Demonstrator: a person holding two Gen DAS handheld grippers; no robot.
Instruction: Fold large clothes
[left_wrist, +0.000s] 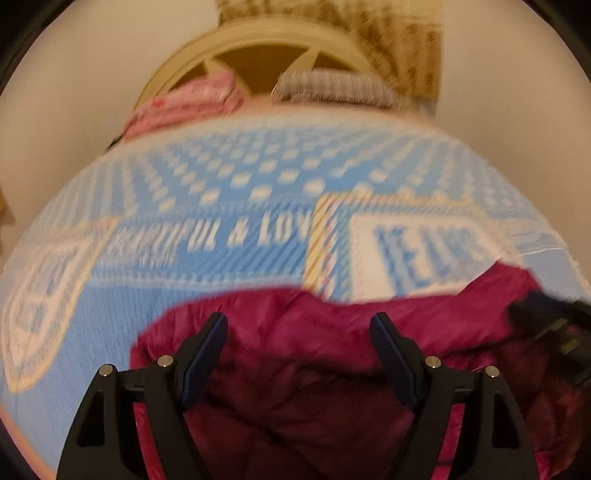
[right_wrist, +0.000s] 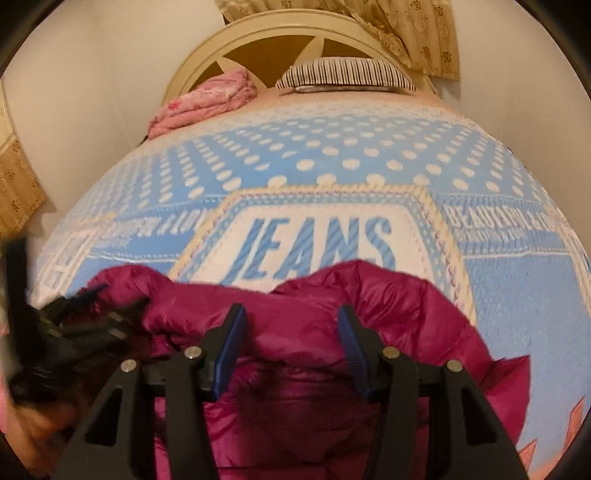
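Note:
A magenta puffy jacket (left_wrist: 332, 369) (right_wrist: 406, 306) lies crumpled on the near part of a blue bedspread (left_wrist: 240, 177) (right_wrist: 332, 158) with white dots and a "JEANS" patch. My left gripper (left_wrist: 299, 321) hangs over the jacket's left part with its jaws wide apart and nothing pinched between them. My right gripper (right_wrist: 291, 310) hovers over the jacket's upper fold, jaws apart, blue pads clear of the fabric. Each gripper shows as a dark blur at the edge of the other's view, the right gripper (left_wrist: 554, 328) and the left gripper (right_wrist: 55, 328). The jacket's near part is hidden under the fingers.
A folded pink cloth (left_wrist: 184, 103) (right_wrist: 207, 103) and a striped pillow (left_wrist: 332, 85) (right_wrist: 343, 74) lie at the head of the bed, against a cream arched headboard (left_wrist: 258, 40) (right_wrist: 273, 33). A patterned curtain (right_wrist: 413, 33) hangs behind. Pale walls flank the bed.

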